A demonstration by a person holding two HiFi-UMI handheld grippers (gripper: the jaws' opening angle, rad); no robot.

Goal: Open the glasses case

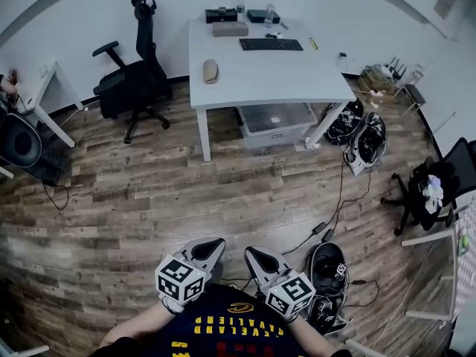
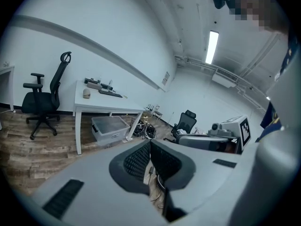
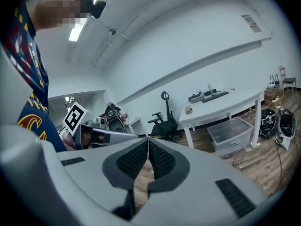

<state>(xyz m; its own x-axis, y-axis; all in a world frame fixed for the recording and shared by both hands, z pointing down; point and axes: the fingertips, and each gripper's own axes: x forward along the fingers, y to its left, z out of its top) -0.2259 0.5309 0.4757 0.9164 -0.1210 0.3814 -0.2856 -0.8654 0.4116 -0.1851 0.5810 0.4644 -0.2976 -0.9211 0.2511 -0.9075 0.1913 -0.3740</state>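
Note:
The glasses case [image 1: 210, 71] is a beige oval pouch lying on the left part of a white table [image 1: 223, 88] far across the room; it also shows small in the left gripper view [image 2: 86, 93] and the right gripper view [image 3: 188, 110]. Both grippers are held close to the person's body, far from the table. My left gripper [image 1: 210, 248] is shut with nothing between its pads [image 2: 150, 142]. My right gripper [image 1: 256, 256] is beside it, its ribbed pads meeting at the tips [image 3: 148, 140], holding nothing.
A black office chair [image 1: 134, 80] stands left of the table. A keyboard [image 1: 271, 44] and small boxes lie on the table, with a clear plastic bin [image 1: 277, 121] under it. Bags [image 1: 361, 136] and cables [image 1: 338, 199] lie on the wooden floor at right, and a dark bag [image 1: 327, 270] near my feet.

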